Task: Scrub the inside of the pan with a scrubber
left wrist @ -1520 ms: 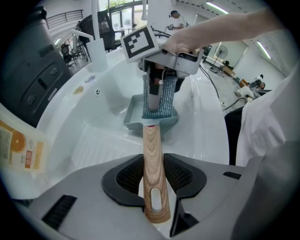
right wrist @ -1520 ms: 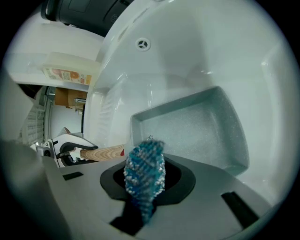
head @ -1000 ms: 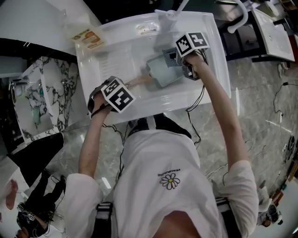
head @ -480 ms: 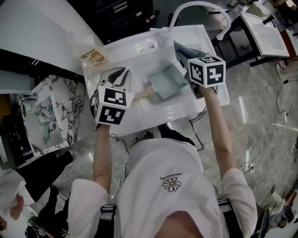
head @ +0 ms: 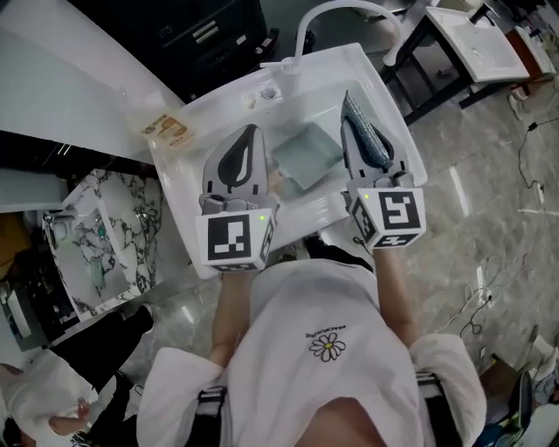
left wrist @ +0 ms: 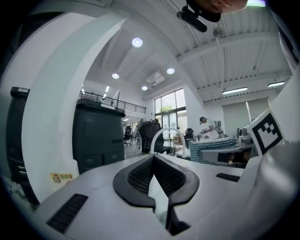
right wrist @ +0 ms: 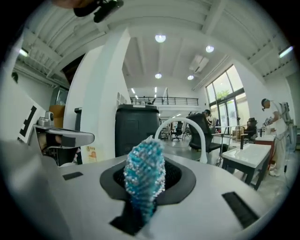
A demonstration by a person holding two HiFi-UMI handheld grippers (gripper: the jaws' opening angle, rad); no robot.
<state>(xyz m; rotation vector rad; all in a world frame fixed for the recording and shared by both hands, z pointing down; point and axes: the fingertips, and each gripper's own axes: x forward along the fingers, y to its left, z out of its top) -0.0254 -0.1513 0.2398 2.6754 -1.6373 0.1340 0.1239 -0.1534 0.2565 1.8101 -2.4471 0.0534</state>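
White plastic makes up the sink (head: 179, 194), the biggest thing here, with its arched tap (head: 348, 10) at the far edge and a small printed label (head: 166, 131) by the far left corner. Near the sink's middle lies the pan (head: 310, 153), a pale grey-green square with shallow walls, resting flat with its inside facing up; I see no suds or dirt on it, though it is too small to be sure. Both tools are held level above the near edge, pointing away from the person and well clear of the pan, so no scrubbing is under way at this moment. The left gripper (left wrist: 153, 159) has just been closing, and its jaws now meet with nothing between them, so nothing steadies the pan. The right gripper (right wrist: 146, 154) is clamped on the scrubber (head: 369, 135), a glittery teal-and-blue mesh pad that stands on edge between the pads and juts past the tips, probably pinched that way to leave a free face for rubbing.
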